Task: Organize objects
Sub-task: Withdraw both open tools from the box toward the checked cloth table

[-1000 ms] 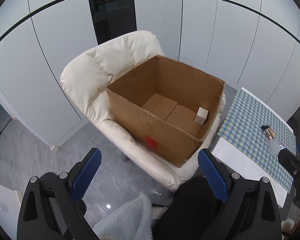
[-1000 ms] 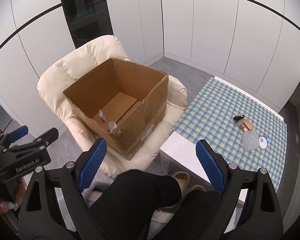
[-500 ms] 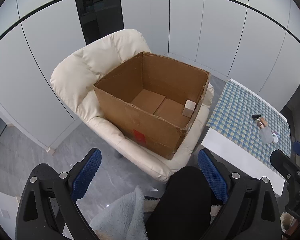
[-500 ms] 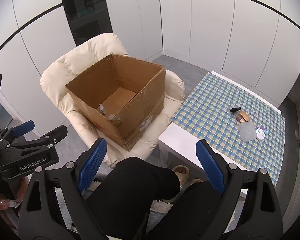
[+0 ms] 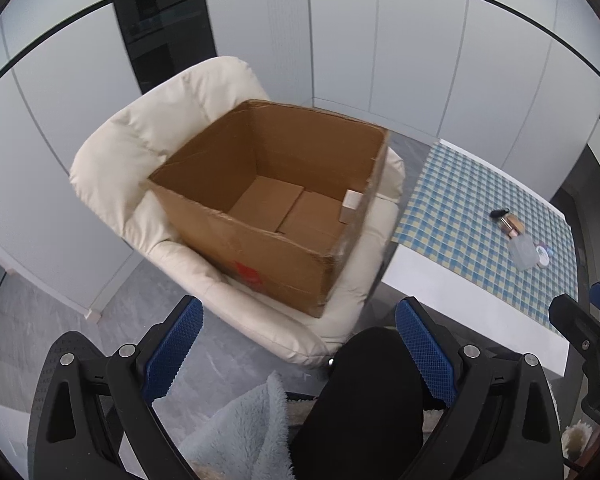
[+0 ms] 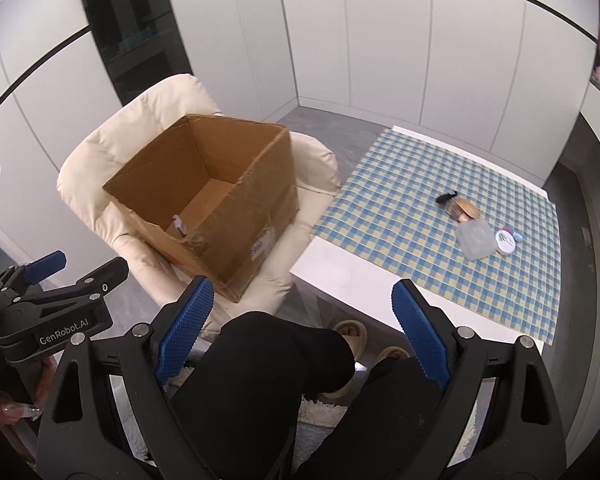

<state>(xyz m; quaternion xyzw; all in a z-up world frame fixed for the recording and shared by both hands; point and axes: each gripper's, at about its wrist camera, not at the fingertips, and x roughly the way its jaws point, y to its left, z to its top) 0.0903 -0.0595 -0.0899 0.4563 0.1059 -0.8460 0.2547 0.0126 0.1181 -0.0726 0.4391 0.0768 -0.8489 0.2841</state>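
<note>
An open cardboard box (image 5: pixel 260 248) (image 6: pixel 236 232) sits on a cream armchair (image 5: pixel 140 152). Inside it lie a small pale block (image 5: pixel 351 201) and a small white item (image 6: pixel 179 225). On the blue checked tablecloth (image 6: pixel 400 240) lie a clear plastic case (image 6: pixel 475 238), a round white tin (image 6: pixel 505 241), a brown bottle (image 6: pixel 466 210) and a black clip (image 6: pixel 446 197); the same group shows in the left wrist view (image 5: pixel 520 236). My left gripper (image 5: pixel 300 352) is open and empty, held back from the box. My right gripper (image 6: pixel 300 340) is open and empty, above the person's knees.
The person's black-trousered legs (image 6: pixel 268 380) and slippers (image 6: pixel 350 330) are below the grippers. A light blue fluffy cloth (image 5: pixel 240 432) lies low in the left wrist view. White wall panels and a dark cabinet (image 5: pixel 160 28) stand behind the chair.
Both grippers have drawn back and swung right, so the box now sits further left and the table is more central. Both stay open and empty.
</note>
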